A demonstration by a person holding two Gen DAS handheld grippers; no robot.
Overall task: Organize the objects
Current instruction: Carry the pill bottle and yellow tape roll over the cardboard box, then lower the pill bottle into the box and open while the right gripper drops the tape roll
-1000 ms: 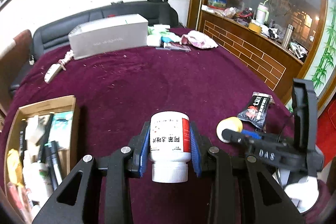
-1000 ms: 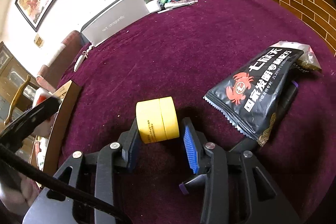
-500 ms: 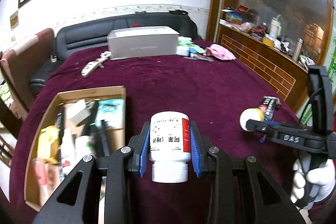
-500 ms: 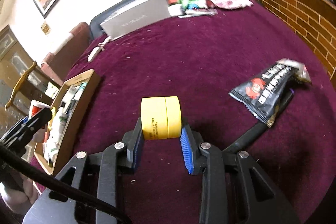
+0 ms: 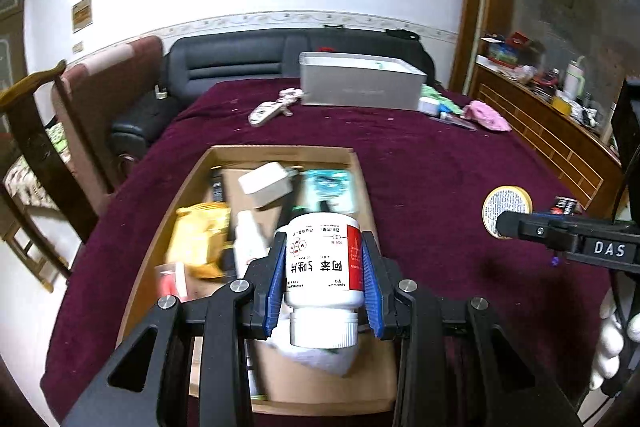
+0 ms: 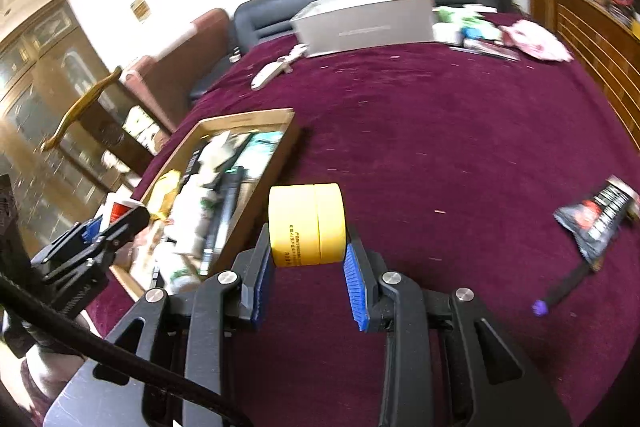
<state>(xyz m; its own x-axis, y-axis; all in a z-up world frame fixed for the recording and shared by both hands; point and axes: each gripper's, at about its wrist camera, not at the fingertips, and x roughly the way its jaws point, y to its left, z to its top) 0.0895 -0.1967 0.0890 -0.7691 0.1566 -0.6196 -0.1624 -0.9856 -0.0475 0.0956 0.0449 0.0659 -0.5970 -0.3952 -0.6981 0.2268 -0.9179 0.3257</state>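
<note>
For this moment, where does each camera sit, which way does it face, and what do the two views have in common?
Left wrist: sits on the left tool, looks forward and down past its clamped white pill bottle into the cardboard box; the right tool and a white-gloved hand show at the right.
Right wrist: sits on the right tool, looks over its held yellow tin across the maroon tablecloth; the left tool shows at the lower left.
Shared: box, tablecloth, grey carton, yellow tin.
</note>
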